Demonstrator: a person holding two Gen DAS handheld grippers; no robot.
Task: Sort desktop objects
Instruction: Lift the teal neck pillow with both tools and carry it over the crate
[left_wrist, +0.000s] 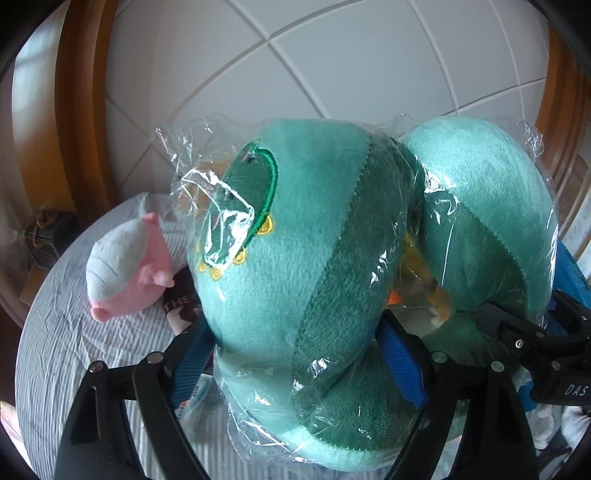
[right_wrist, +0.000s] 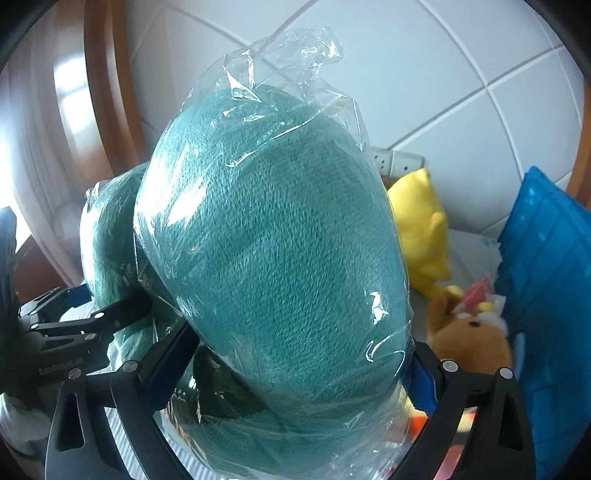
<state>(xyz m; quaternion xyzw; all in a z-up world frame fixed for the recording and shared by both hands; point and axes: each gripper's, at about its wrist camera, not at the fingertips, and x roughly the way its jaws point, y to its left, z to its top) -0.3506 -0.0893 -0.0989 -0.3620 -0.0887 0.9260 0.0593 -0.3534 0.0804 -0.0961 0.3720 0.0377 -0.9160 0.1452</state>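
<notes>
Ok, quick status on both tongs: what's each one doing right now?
Left tongs: closed on one arm of the bagged green neck pillow.
Right tongs: closed on the pillow's other arm.

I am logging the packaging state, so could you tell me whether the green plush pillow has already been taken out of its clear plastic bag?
No, the green plush pillow is wrapped in its clear plastic bag, whose crinkled film covers it.
</notes>
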